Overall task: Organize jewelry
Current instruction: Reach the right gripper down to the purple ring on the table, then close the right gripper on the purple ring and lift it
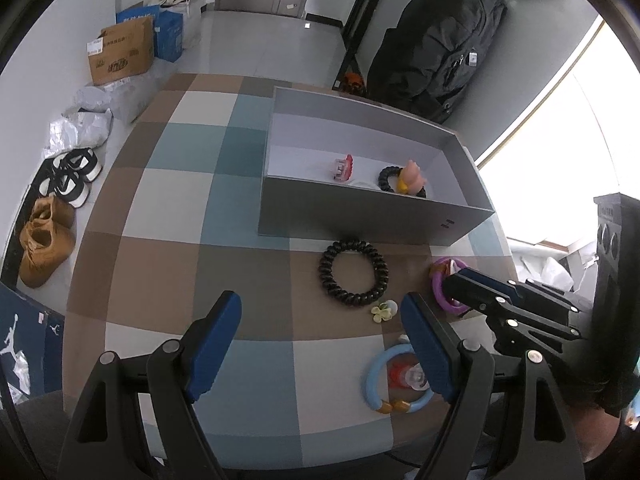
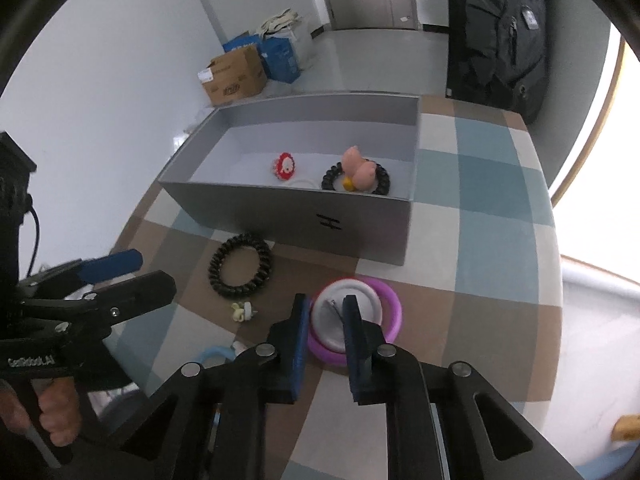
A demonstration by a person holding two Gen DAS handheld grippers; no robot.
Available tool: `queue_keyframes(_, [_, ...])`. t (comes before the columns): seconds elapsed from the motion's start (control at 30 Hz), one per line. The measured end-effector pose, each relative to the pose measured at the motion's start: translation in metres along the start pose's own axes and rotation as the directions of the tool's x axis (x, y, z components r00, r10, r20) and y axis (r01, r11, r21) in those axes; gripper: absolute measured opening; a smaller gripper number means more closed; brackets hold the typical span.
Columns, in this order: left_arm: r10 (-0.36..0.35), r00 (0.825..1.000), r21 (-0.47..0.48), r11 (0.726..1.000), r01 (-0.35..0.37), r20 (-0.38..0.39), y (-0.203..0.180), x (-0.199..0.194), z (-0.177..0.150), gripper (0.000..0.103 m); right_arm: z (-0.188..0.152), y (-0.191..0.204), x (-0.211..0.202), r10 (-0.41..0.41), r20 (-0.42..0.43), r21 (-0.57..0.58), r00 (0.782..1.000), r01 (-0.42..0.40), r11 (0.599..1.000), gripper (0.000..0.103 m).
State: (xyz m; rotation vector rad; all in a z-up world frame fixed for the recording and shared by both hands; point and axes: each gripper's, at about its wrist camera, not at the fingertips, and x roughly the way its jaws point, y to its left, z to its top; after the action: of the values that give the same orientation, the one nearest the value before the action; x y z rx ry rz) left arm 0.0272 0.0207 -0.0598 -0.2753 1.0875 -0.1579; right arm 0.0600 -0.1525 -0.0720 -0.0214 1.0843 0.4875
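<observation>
A grey open box point(image 1: 360, 216) point(image 2: 304, 216) stands on the checked table and holds a red hair clip point(image 2: 285, 166), a black spiral tie point(image 2: 380, 184) and a pink charm point(image 2: 358, 168). In front of it lie a black spiral hair tie point(image 1: 353, 273) point(image 2: 240, 266), a small yellow flower clip point(image 1: 383, 312) point(image 2: 242, 312), a light blue bangle point(image 1: 394, 380) and a purple ring with a white disc point(image 2: 356, 322) point(image 1: 446, 284). My left gripper point(image 1: 320, 320) is open and empty above the table. My right gripper point(image 2: 326, 312) is half closed, its fingers point(image 2: 352, 312) straddling the white disc's near edge.
Shoes point(image 1: 52, 216) and cardboard boxes point(image 1: 120, 54) sit on the floor left of the table. A black backpack point(image 1: 440, 40) hangs behind the box. The table's right edge point(image 2: 556, 260) runs close to a bright window.
</observation>
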Motion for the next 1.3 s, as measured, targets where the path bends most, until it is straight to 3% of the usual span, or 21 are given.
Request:
queue_keyframes(0.1, [-0.006,1.000,0.001,1.000,0.006,-0.002,-0.002,0.001,0.001,0.079,0.000,-0.006,-0.008,0.018,0.019,0.031,1.000,-0.018,0.999,0.012])
queue_keyframes(0.13, [-0.005,1.000,0.003,1.000,0.005,-0.002,-0.003,0.001,0.000,0.079,0.001,-0.007,-0.010,0.023,0.026,0.037,0.999,-0.023,0.999,0.005])
queue_keyframes(0.2, [-0.003,1.000,0.009,1.000,0.003,0.000,-0.004,0.001,0.000,0.079,0.000,-0.012,-0.016,0.040,0.039,0.061,0.998,-0.042,0.997,0.000])
queue_keyframes(0.6, [0.034,0.999,0.059,0.998,-0.034,0.005,-0.016,0.004,-0.005,0.079,-0.001,-0.024,-0.043,0.065,0.100,0.094,0.993,-0.075,0.993,0.000])
queue_keyframes(0.7, [0.046,0.999,0.063,0.997,-0.046,0.004,-0.018,0.005,-0.007,0.079,-0.002,-0.014,-0.041,0.030,0.086,0.015,0.996,-0.031,0.999,0.005])
queue_keyframes(0.73, [0.048,0.999,0.062,0.997,-0.048,0.001,-0.017,0.006,-0.007,0.079,-0.003,-0.011,-0.040,0.015,0.086,-0.005,0.996,-0.014,1.000,0.014])
queue_keyframes(0.83, [0.048,0.999,0.055,0.997,-0.048,-0.002,-0.017,0.007,-0.007,0.079,-0.006,-0.012,-0.037,0.024,0.074,-0.005,0.997,-0.024,1.000,0.067])
queue_keyframes(0.87, [0.048,0.999,0.055,0.997,-0.048,-0.001,-0.017,0.006,-0.007,0.079,-0.006,-0.013,-0.035,0.030,0.067,-0.004,0.997,-0.030,1.000,0.074])
queue_keyframes(1.03, [0.044,0.999,0.047,0.998,-0.044,0.003,-0.016,0.006,-0.006,0.079,-0.008,-0.006,-0.016,-0.010,0.021,-0.074,1.000,0.011,0.997,0.078])
queue_keyframes(1.2, [0.033,0.999,0.029,0.999,-0.034,0.005,-0.011,0.004,-0.003,0.079,-0.011,0.002,0.011,-0.078,-0.047,-0.140,0.996,0.071,0.988,0.076])
queue_keyframes(1.3, [0.026,1.000,0.015,1.000,-0.026,0.012,-0.007,0.002,0.000,0.079,-0.011,0.004,0.013,-0.114,-0.036,-0.168,0.993,0.106,0.980,0.058])
